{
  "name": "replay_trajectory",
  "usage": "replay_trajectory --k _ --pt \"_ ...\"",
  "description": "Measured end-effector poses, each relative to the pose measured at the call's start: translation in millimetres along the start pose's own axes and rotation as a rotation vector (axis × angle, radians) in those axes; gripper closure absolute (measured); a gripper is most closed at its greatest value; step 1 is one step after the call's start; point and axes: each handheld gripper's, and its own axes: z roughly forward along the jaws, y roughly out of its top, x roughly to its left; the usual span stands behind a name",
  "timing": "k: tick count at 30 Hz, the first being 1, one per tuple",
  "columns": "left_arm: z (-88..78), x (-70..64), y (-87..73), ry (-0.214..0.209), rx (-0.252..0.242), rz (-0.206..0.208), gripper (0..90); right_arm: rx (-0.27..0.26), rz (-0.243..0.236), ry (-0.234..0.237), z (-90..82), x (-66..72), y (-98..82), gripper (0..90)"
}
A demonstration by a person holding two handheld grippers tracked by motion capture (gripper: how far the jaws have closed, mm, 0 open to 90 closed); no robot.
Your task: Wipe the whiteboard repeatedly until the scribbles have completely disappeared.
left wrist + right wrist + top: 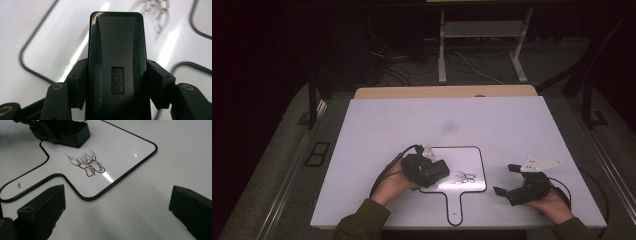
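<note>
A small handled whiteboard [473,156] with a black rim lies flat on the white table, with a dark scribble [465,177] near its lower right. My left gripper [438,172] is shut on a black block eraser [432,170] that rests over the board's left half, just left of the scribble. In the left gripper view the eraser [117,62] sits upright between both pads, and the scribble [153,12] lies beyond its tip. My right gripper [505,179] rests on the table to the right of the board, jaws wide open and empty. The right gripper view looks across the scribble [87,163] to the eraser [72,132].
The white table top [412,125] has bare room behind and on both sides of the board. The board's handle [454,205] points toward the near table edge. A tan strip [442,92] runs along the far edge, with desk legs and cables on the floor beyond.
</note>
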Motion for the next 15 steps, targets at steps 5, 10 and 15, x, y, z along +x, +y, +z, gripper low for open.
replay_trajectory --k 5,10,15 --pt "-1.4 3.0 -2.7 0.006 -0.002 -0.016 39.4 0.003 0.002 0.002 0.4 0.3 0.1 0.0" --pt "-2.9 18.1 -6.1 0.063 -0.006 -0.06 39.4 0.003 0.002 0.002 0.6 0.2 0.1 0.0" --pt "-4.2 24.7 -7.3 0.085 0.003 -0.073 39.4 0.003 0.001 0.003 0.9 0.1 0.1 0.0"
